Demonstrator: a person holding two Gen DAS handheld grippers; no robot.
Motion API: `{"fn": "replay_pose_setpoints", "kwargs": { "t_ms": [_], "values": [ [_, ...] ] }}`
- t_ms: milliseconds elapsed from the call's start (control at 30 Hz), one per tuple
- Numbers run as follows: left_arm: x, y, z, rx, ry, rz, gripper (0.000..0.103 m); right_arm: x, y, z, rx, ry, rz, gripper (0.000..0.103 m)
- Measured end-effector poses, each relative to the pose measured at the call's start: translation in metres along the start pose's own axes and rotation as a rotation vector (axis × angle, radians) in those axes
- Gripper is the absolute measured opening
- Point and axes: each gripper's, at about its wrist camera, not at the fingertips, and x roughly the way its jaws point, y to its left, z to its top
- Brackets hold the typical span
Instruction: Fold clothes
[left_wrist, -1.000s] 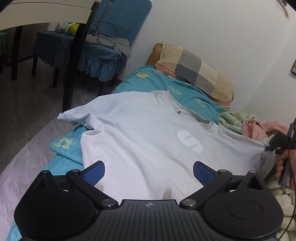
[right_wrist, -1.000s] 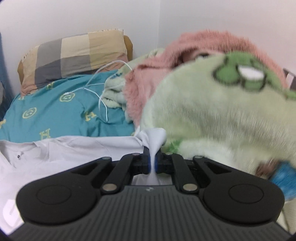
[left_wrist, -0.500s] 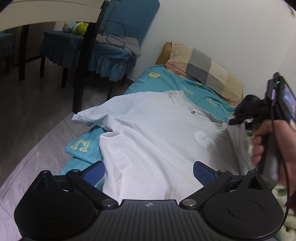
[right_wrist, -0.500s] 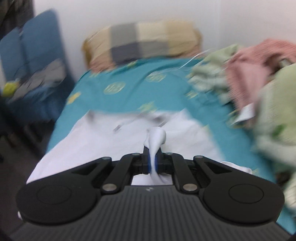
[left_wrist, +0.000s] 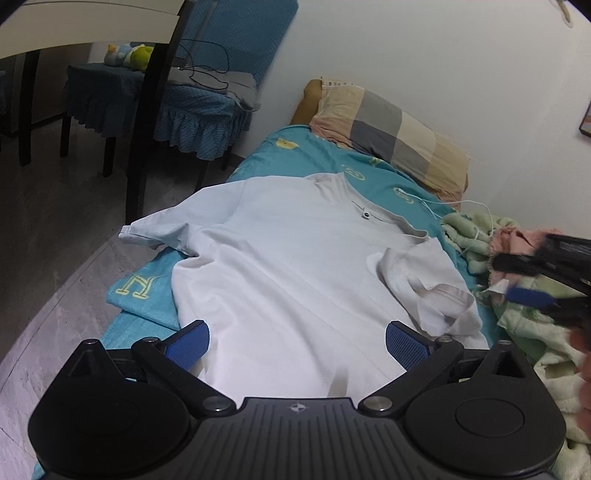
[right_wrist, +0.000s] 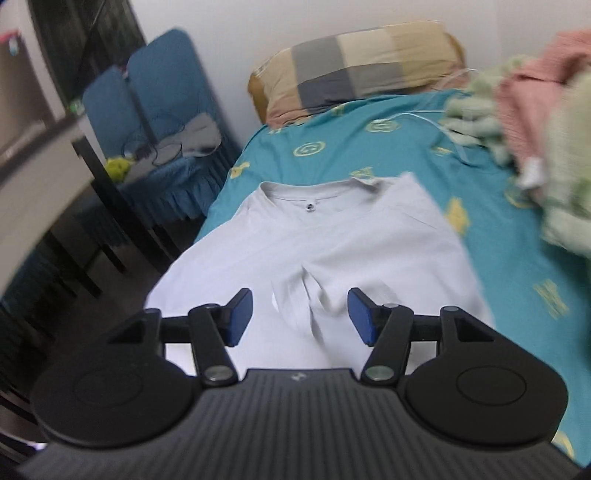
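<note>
Two grippers over one white T-shirt (left_wrist: 295, 280) spread flat on the teal bedsheet (left_wrist: 332, 166). Left gripper (left_wrist: 297, 341) hangs wide open, shirt hem right ahead between its fingers, nothing gripped. Right gripper (right_wrist: 300, 315) is opening up, the folded-in sleeve (right_wrist: 317, 295) lying loose just ahead of its pads.

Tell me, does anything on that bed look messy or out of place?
Yes. The white T-shirt's right sleeve lies folded inward but rumpled, while the other sleeve hangs off the bed edge. A white cable trails across the teal sheet towards the heaped blankets.
</note>
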Motion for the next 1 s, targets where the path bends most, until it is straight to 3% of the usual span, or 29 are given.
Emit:
{"fn": "replay_pose_setpoints", "kwargs": {
  "t_ms": [267, 467, 600, 800, 900, 1000],
  "values": [
    [-0.036, -0.027, -0.023, 0.062, 0.007, -0.073, 0.102, -0.127, -0.029, -0.054, 0.118, -0.090, 0.006, 0.060],
    [-0.027, -0.062, -0.025, 0.114, 0.057, -0.089, 0.097, -0.140, -0.069, -0.064, 0.221, -0.127, -0.057, 0.060],
    [0.006, -0.095, -0.007, 0.038, 0.128, -0.163, 0.095, -0.138, -0.097, -0.060, 0.272, -0.160, -0.096, 0.060],
    [0.102, -0.149, 0.019, -0.173, 0.199, -0.257, 0.094, -0.133, -0.135, -0.061, 0.359, -0.194, -0.164, 0.062],
    [0.155, -0.166, 0.015, -0.267, 0.248, -0.240, 0.090, -0.123, -0.151, -0.063, 0.411, -0.177, -0.171, 0.062],
    [0.194, -0.170, 0.007, -0.323, 0.277, -0.193, 0.076, -0.110, -0.158, -0.063, 0.439, -0.145, -0.173, 0.062]
  ]
}}
